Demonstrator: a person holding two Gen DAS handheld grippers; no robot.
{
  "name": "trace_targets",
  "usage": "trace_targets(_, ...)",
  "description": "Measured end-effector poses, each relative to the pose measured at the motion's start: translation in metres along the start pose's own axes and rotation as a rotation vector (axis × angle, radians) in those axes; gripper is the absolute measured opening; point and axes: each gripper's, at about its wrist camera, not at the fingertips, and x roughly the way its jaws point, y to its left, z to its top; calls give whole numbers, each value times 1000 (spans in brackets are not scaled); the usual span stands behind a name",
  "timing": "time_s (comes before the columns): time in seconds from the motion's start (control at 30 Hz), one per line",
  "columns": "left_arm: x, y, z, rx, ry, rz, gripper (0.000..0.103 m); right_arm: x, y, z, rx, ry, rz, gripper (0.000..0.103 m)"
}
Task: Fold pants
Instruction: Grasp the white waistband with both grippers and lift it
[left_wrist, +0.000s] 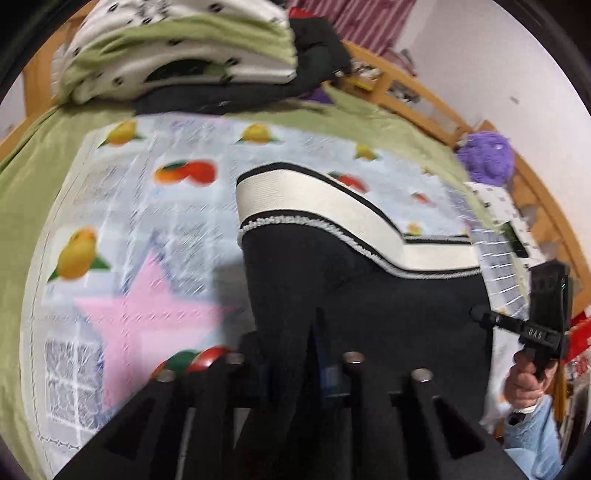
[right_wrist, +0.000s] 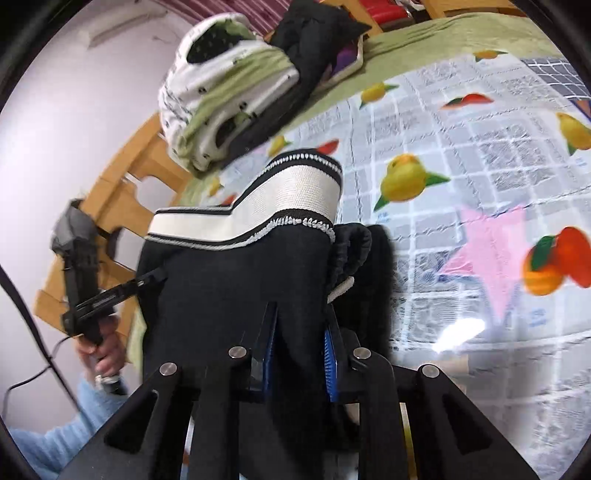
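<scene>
Black pants (left_wrist: 369, 295) with a wide white waistband (left_wrist: 314, 199) hang lifted over the bed. In the left wrist view my left gripper (left_wrist: 314, 332) is shut on the black fabric near the picture's bottom. At the right edge of that view, my right gripper (left_wrist: 476, 313) pinches the other side of the pants. In the right wrist view the right gripper (right_wrist: 301, 332) has the pants (right_wrist: 240, 288) bunched between its blue pads (right_wrist: 328, 354). My left gripper (right_wrist: 149, 278) bites the fabric's left edge there. The waistband (right_wrist: 295, 192) folds over at the top.
A fruit-print sheet (left_wrist: 147, 221) covers the bed, over a green blanket (left_wrist: 37, 155). A pile of green and white bedding (left_wrist: 177, 55) and dark clothes (left_wrist: 317, 48) sits at the head. A purple plush (left_wrist: 487, 158) lies by the wooden bed rail (left_wrist: 406, 85). A person's hand (left_wrist: 524, 384) holds the right gripper.
</scene>
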Motion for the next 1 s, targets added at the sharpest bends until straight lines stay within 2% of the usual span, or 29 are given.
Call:
trace_targets(0.03,5,4,-6,4,-7,78,29,8,-3,-1,-11,-2,-45,25)
trace_targets(0.1,7,3,-11,23,-1,144,29,14,-2,0,-36,9,-141,37)
trace_targets(0.17,1,8,-16,18,2,109,38,5,6,2,-84,14,-204,43)
trace_targets(0.2,-2,10,-17,16,-3,92,49,-5,18,4,-138,-13,-264,43)
trace_targets(0.23,-6,11,-17,18,-14,85,55,-16,20,0,-163,-44,-292,43)
trace_targets(0.27,-11,12,-18,19,-37,84,56,-24,26,2,-183,-80,-309,43)
trace_targets(0.3,-15,13,-19,17,-53,82,56,-29,31,9,-187,-114,-285,43)
trace_targets(0.37,-17,15,-17,0,-67,66,56,-23,31,24,-162,-135,-261,50)
trace_targets(0.4,-17,15,-16,-11,-68,56,56,-13,28,33,-147,-131,-276,53)
trace_targets(0.47,-16,17,-18,-30,-67,34,56,15,19,46,-112,-91,-301,53)
trace_targets(0.53,-17,18,-21,-31,-61,32,56,33,6,53,-39,-52,-233,28)
trace_targets(0.57,-18,18,-23,-25,-61,34,56,27,11,55,-54,-74,-236,19)
trace_targets(0.6,-20,18,-24,-16,-61,38,56,-1,18,54,-75,-172,-143,16)
trace_targets(0.63,-24,20,-25,-5,-65,40,56,-23,23,49,-78,-252,-49,15)
trace_targets(0.67,-28,20,-27,6,-79,34,56,-32,28,45,-106,-278,-61,15)
trace_targets(0.7,-31,21,-27,7,-90,32,56,-30,32,44,-142,-250,-152,15)
trace_targets(0.77,-29,20,-26,-9,-99,10,56,7,10,44,-94,-107,-311,16)
trace_targets(0.8,-27,19,-25,-19,-101,-5,56,23,-1,41,-68,-65,-343,19)
trace_targets(0.83,-23,17,-23,-29,-102,-10,56,22,-5,38,-62,-108,-336,20)
trace_targets(0.9,-19,7,-19,-11,-102,-18,56,11,-1,43,-74,-101,-361,33)
trace_targets(0.93,-20,2,-18,2,-113,-19,56,0,4,45,-76,-113,-358,33)
trace_targets(1.0,-20,-9,-13,41,-146,-5,56,-24,19,45,-77,-199,-347,31)
